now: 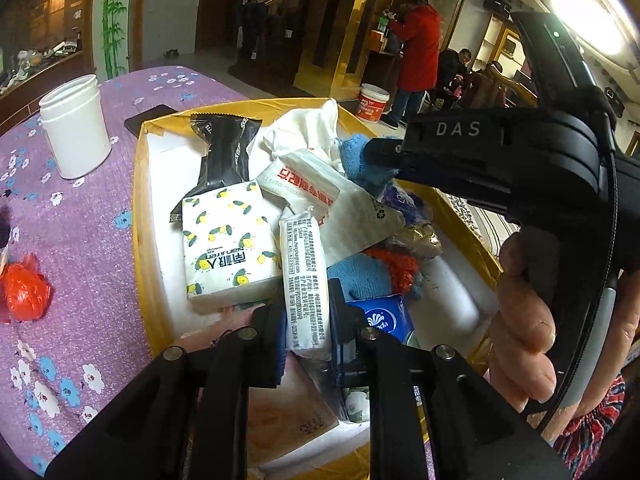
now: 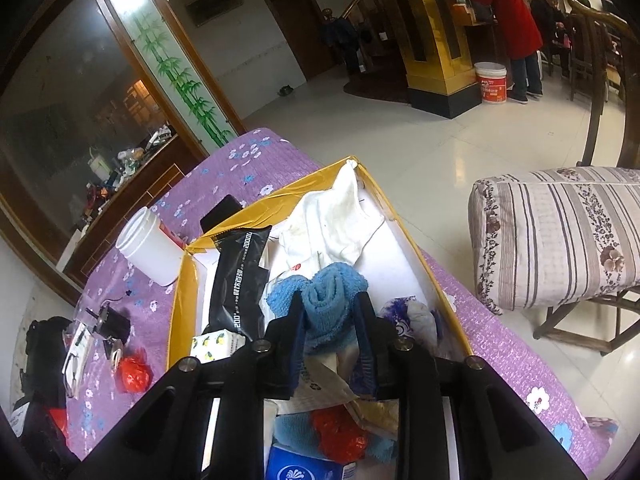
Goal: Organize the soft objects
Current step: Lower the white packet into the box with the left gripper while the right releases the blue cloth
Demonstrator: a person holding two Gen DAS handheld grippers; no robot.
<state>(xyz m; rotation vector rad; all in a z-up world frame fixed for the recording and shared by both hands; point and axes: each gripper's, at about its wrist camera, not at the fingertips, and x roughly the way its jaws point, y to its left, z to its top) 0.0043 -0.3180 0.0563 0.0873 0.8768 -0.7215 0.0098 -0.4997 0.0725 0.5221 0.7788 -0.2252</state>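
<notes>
Your left gripper pinched the white tissue pack; your right gripper squeezed the blue towel over the box.

the surface is purple, dotted with white and blue blossoms. the box is yellow outside, white within. inside it: a white tissue pack printed with yellow lemons, a black wrapper, a sky-blue towel — and a white cloth. beside the box, a plain white jar and a red bag.
</notes>
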